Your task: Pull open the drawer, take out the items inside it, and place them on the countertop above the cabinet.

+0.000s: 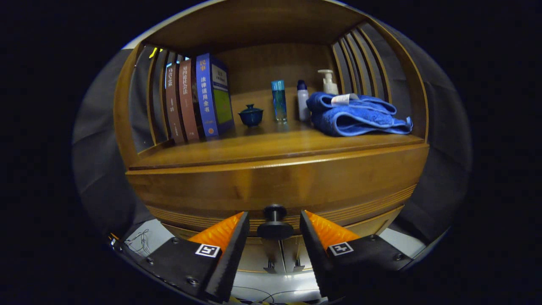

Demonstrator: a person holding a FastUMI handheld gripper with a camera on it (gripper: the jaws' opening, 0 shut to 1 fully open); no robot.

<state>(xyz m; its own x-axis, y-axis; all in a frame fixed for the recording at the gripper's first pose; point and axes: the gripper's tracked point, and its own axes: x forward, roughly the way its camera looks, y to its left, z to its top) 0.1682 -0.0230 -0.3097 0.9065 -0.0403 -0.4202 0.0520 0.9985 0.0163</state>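
Cabinet [271, 186] wood, smooth, glossy varnish; drawer [254, 190] front same, fine ridged band low down. Knob [275, 222] dark, matt, between spread fingers of hand-held gripper [274, 231], neither touching. Surface [254, 144] polished wood, reflective. Towel [355, 116] soft terry cloth, matt. Books [199, 99] with glossy paper covers. Lidded cup [250, 115] glazed, shiny. Bottles [278, 101] clear, glossy plastic or glass, cannot tell. Pump bottle [328, 82] smooth plastic.
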